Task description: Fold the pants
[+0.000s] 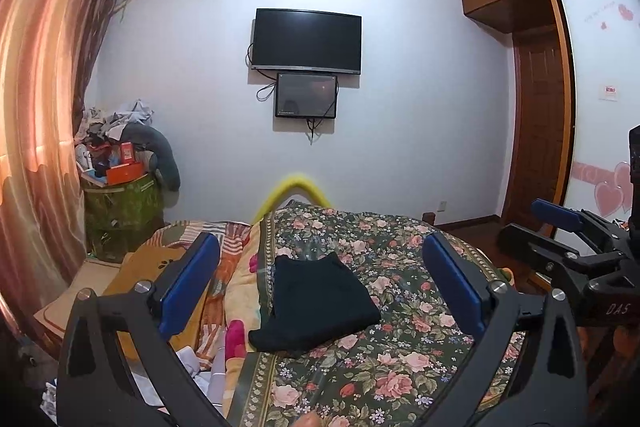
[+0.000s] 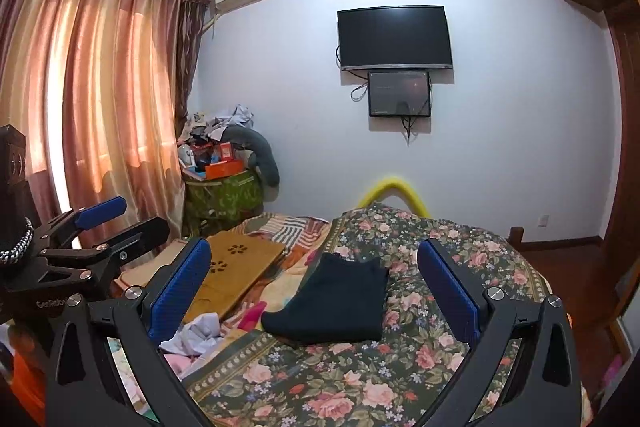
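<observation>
A pair of dark pants point(image 1: 318, 303) lies folded into a compact bundle on the floral bedspread point(image 1: 400, 363), also seen in the right wrist view as the pants point(image 2: 340, 303) on the bedspread point(image 2: 360, 379). My left gripper point(image 1: 320, 279) hovers above and in front of the bundle, open, its blue pads wide apart with nothing between them. My right gripper point(image 2: 316, 283) is likewise open and empty above the bed. Each gripper shows at the edge of the other's view: the right gripper point(image 1: 560, 223), the left gripper point(image 2: 108, 219).
A wooden lap tray point(image 2: 236, 275) and crumpled white cloth point(image 2: 196, 339) lie on the bed's left side. A green hamper point(image 1: 124, 211) heaped with clutter stands by the curtain point(image 2: 88, 99). A TV point(image 1: 307, 41) hangs on the far wall. A wardrobe point(image 1: 592, 99) stands at right.
</observation>
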`<control>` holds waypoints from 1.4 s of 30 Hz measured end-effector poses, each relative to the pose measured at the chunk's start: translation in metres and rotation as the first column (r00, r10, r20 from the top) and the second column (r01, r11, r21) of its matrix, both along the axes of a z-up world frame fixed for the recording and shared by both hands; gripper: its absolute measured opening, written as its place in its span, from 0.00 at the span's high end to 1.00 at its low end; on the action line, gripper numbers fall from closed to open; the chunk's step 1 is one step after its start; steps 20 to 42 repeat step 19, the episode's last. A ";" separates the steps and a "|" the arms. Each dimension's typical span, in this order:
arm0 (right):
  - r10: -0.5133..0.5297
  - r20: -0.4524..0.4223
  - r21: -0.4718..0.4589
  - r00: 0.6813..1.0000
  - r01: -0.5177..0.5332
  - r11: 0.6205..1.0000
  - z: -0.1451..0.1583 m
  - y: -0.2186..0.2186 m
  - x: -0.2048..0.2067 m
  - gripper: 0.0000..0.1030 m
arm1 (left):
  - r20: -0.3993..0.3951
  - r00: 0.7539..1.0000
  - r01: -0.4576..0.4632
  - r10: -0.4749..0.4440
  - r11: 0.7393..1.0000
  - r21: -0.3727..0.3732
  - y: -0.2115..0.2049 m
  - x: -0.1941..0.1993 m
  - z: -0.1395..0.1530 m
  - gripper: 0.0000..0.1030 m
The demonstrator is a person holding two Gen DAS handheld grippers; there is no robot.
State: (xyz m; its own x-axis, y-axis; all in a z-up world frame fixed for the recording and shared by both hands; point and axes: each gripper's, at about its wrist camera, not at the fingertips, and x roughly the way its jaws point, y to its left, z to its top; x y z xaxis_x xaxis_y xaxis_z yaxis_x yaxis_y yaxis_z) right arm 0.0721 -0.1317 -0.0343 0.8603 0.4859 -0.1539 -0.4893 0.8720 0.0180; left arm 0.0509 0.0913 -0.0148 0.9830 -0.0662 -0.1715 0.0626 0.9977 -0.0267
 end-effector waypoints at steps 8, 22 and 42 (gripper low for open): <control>-0.001 -0.001 0.006 1.000 0.001 1.000 0.000 0.000 0.000 0.00 | -0.013 1.000 0.006 -0.006 1.000 0.002 -0.001 0.001 -0.002 0.00; 0.005 -0.011 0.013 1.000 -0.005 1.000 -0.001 0.006 0.004 0.00 | -0.031 0.999 0.009 -0.010 1.000 -0.014 0.004 0.001 -0.003 0.00; 0.005 -0.011 0.013 1.000 -0.005 1.000 -0.001 0.006 0.004 0.00 | -0.031 0.999 0.009 -0.010 1.000 -0.014 0.004 0.001 -0.003 0.00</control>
